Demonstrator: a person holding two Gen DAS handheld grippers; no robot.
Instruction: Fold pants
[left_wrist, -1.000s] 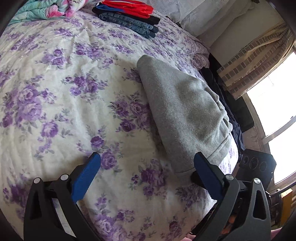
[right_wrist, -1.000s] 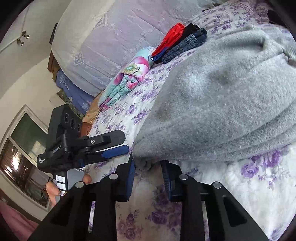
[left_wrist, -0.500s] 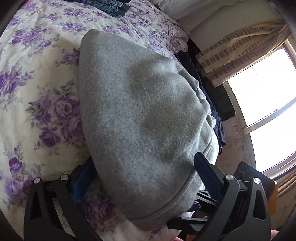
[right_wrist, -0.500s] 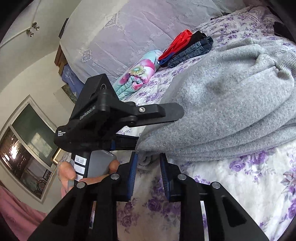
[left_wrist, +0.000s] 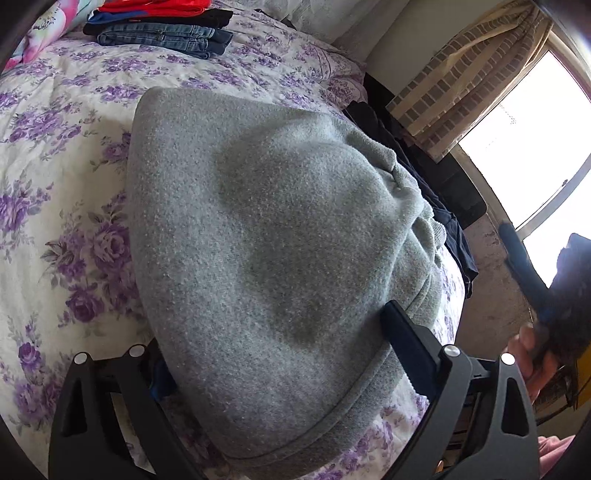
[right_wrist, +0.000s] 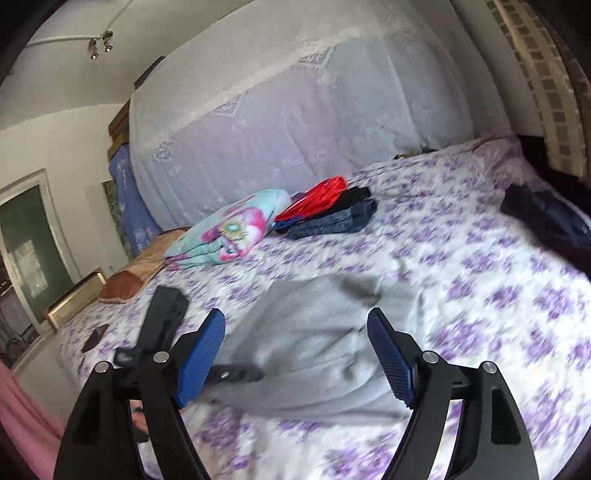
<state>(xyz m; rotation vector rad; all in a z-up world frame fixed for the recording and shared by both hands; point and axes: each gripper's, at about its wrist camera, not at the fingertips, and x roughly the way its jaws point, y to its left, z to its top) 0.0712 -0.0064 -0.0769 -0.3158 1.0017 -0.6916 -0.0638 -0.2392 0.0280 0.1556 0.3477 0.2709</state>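
Floral bedspread (left_wrist: 55, 177) w/ folded grey sweatpants (left_wrist: 258, 240) lying near its edge. Left gripper (left_wrist: 280, 354) straddles the hem end, jaws wide, fabric between but not pinched. Right gripper (right_wrist: 295, 350) is spread, empty, above the pants; view blurred. Risk: left closing on the top layer only, so the fold peels apart or slides off the bed.

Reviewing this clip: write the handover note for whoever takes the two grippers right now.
Left gripper: open, jaws straddling the near end of the grey pants, not closed on them.
Right gripper: open, empty, raised above the pants.
Pants: already folded into a thick bundle on the flowered bedspread. A stack of folded clothes lies further up the bed.
Left: probably one last fold, or move the bundle to the stack.
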